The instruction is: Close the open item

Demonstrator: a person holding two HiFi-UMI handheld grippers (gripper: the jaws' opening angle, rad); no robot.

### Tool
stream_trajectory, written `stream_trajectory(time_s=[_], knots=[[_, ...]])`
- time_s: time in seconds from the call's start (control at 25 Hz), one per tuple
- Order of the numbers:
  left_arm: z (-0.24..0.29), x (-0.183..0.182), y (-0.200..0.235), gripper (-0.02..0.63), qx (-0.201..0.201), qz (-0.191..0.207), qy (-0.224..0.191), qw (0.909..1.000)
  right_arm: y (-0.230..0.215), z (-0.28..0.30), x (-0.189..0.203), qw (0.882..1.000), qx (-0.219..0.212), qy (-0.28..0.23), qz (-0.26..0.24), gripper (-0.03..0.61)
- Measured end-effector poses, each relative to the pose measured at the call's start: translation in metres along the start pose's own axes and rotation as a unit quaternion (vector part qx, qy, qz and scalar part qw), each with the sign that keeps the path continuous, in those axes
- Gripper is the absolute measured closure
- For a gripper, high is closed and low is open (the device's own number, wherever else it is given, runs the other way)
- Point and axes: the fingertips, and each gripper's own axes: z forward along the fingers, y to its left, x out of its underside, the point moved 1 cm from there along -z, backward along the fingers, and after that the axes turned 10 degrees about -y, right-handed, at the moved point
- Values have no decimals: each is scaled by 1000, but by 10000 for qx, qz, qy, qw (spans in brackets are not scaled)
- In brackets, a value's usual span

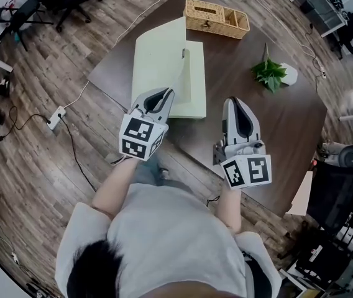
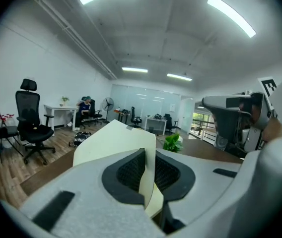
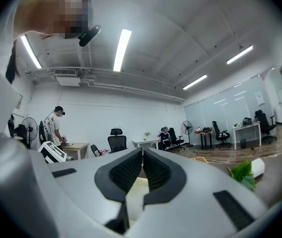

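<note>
Head view shows a cream box (image 1: 195,85) lying open on the dark brown table (image 1: 276,129), near its left edge, with its lid (image 1: 158,58) raised on the left side. Left gripper (image 1: 164,97) sits at the near edge of that lid, and in the left gripper view its 2 jaws are pinching the thin cream panel (image 2: 148,157) between their pads. Right gripper (image 1: 238,104) hovers over bare table just right of the box, its 2 jaws pressed together with nothing between them (image 3: 142,170). Farther back stand a wicker basket (image 1: 217,17) and a small potted plant (image 1: 270,73).
</note>
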Motion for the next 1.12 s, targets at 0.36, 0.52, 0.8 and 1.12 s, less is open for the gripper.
stream_trajectory(time_s=[0.36,0.52,0.8,1.12], knots=[[41,48,-41,598,632,355,714,9948,-22,-14,1,9994,331,50,-55,565],[53,67,-47,598,701,609,1044,9902,-26,-15,2,9991,417,78,-64,565],[68,96,-57,595,839,1223,1576,9763,-31,-19,2,9983,559,105,-99,565],[75,122,-57,592,975,2122,2126,9488,-38,-19,3,9976,673,107,-98,565]])
